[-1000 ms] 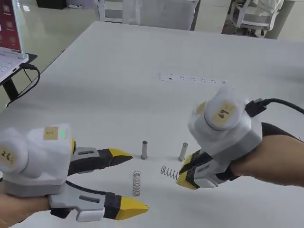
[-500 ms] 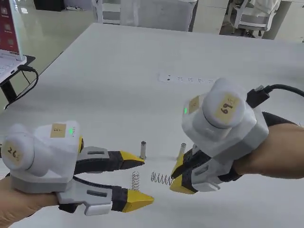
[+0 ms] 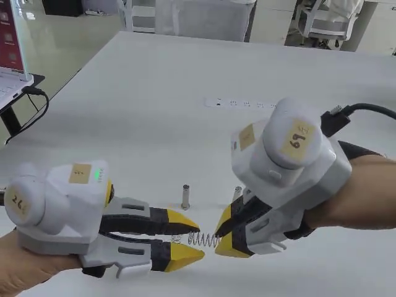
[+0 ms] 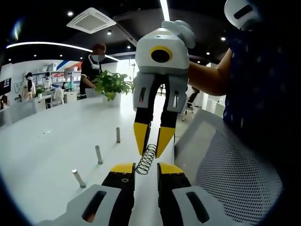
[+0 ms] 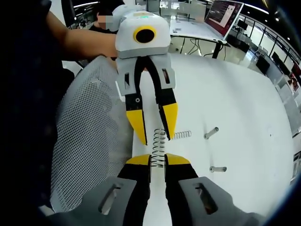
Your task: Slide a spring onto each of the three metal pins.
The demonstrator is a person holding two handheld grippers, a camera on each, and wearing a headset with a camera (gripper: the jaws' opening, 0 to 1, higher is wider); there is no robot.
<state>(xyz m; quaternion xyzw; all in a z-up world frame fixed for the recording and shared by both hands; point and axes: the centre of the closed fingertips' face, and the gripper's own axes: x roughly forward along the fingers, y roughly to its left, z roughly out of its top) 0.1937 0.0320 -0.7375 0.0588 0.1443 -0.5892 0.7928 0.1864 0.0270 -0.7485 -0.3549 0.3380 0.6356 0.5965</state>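
Pinching spring (image 5: 160,141) with right gripper (image 5: 158,161), lower centre of head view; left gripper (image 4: 146,167) spread around other end. Advisable: close left gently, keep coils straight, align bore over pin (image 3: 185,197).

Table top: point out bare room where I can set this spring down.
Free: the wide stretch of table between the power strip and the pins; also left of the pins, toward the laptop. Crowded: near edge, where left gripper and right gripper meet at the spring.
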